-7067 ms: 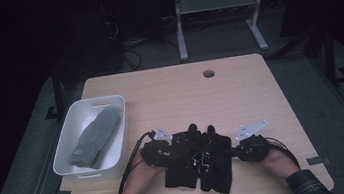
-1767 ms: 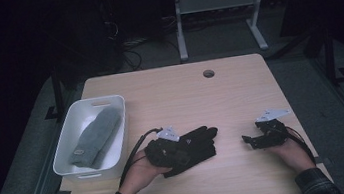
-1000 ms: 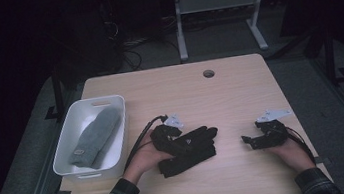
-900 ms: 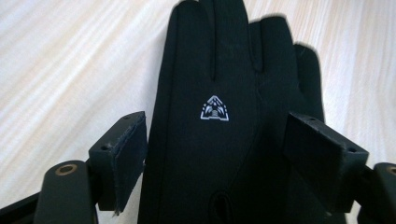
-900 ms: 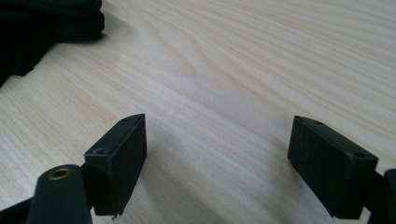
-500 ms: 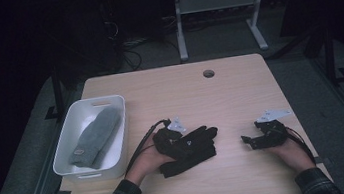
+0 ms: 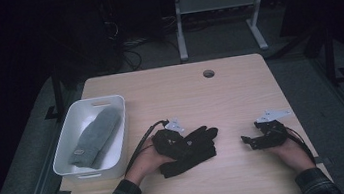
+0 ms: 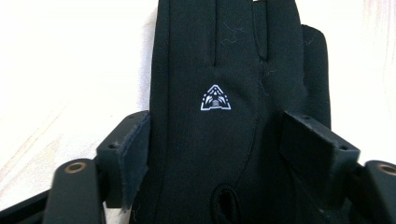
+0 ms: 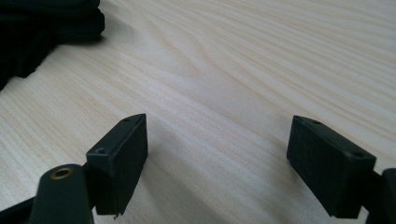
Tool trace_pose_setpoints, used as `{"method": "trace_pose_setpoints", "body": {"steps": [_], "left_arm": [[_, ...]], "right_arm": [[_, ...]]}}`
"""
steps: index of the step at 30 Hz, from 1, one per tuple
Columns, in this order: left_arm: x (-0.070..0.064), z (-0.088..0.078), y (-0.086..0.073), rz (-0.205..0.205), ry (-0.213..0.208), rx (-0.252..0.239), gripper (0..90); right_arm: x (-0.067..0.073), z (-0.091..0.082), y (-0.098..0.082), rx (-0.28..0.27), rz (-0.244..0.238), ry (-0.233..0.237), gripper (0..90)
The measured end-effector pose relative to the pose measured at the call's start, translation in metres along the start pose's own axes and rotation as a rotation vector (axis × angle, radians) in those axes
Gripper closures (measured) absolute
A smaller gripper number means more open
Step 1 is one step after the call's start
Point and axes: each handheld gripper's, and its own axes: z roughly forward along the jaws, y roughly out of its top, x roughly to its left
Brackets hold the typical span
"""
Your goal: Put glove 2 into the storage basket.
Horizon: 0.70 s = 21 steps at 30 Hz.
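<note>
— Straddling the black glove [image 8: 219, 93] with your left gripper [image 8: 215, 140], are you?

— You are. In the left gripper view the glove is lying flat between the jaws, fingers pointing away, its small white triangular logo [image 8: 215, 98] sitting just beyond the pads. The jaws have just been closing a little, yet a gap is showing at the right pad; at the left pad I cannot tell whether cloth is touching. So you are not clamping it: jaws standing wide, glove between them.

— Where is the glove lying on the table [image 7: 240, 93]?

— In the high view the glove [image 7: 194, 147] is resting near the front edge, a little left of centre, with your left gripper [image 7: 170, 140] lying over its cuff end. It is looking like a stacked pair there, one dark layer sticking out under the other.

— And the right gripper [image 9: 215, 154]?

— You are holding it with jaws wide apart over bare wood, nothing between them. In the high view the right gripper [image 7: 251, 140] is sitting near the glove's fingertips, not touching.

— Anything else?

— A white bin [image 7: 67, 156] is sitting at the table's left edge, holding a grey mitten [image 7: 95, 137].
</note>
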Motion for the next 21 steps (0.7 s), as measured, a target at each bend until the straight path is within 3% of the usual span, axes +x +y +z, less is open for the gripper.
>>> {"method": "trace_pose_setpoints", "body": {"steps": [5, 7, 10, 13, 21], "left_arm": [[0.001, -0.001, -0.001, -0.011, -0.078, -0.002, 44.8], [-0.001, -0.002, -0.001, 0.007, -0.101, -0.001, 54.1], [-0.004, -0.002, 0.001, 0.019, -0.101, 0.005, 62.5], [-0.006, -0.003, 0.003, -0.001, -0.093, 0.022, 67.0], [-0.011, -0.014, 0.011, -0.022, -0.067, 0.042, 69.7]], "right_arm": [[0.0, 0.0, 0.0, 0.002, -0.001, 0.002, 20.3], [0.001, 0.0, 0.0, 0.003, -0.002, 0.0, 20.3], [0.001, 0.0, 0.0, 0.001, -0.003, 0.001, 20.3], [0.001, 0.0, 0.0, 0.002, -0.002, 0.003, 20.3], [0.001, 0.0, 0.0, -0.004, -0.003, 0.003, 20.3]]}}
